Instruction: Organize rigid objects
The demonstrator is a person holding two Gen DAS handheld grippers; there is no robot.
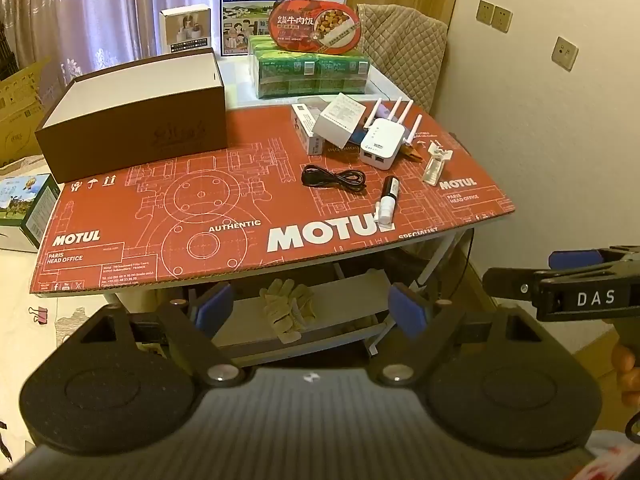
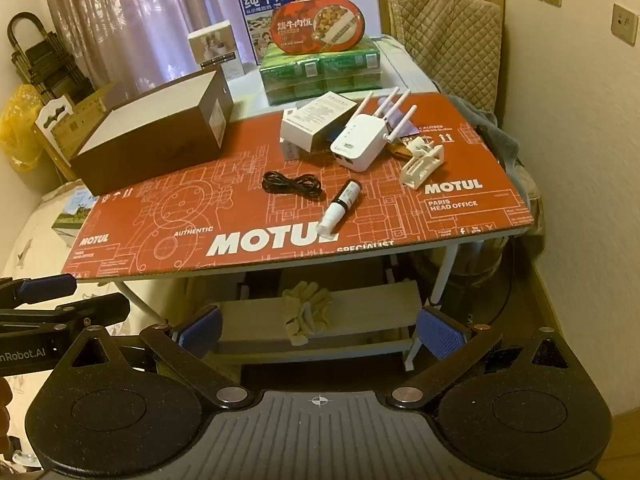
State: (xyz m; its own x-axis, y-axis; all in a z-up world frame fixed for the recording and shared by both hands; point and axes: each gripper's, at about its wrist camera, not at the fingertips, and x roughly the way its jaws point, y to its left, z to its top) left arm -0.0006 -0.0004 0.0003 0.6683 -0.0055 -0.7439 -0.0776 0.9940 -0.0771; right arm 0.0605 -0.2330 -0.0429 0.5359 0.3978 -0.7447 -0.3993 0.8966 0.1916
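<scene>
Both grippers, left gripper (image 1: 310, 306) and right gripper (image 2: 320, 330), hang spread and empty before the counter's (image 2: 168, 256) front edge, the white tube (image 2: 340, 208) nearer the right, its long axis slanting toward the counter's far right corner.

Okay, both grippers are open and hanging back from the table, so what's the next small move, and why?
Probably bring the right gripper forward and down over the white tube. It lies alone near the front edge of the red mat, nearest that gripper, with bare mat around it. Both grippers are open and empty, and the brown box at the back left stands open-topped.
</scene>
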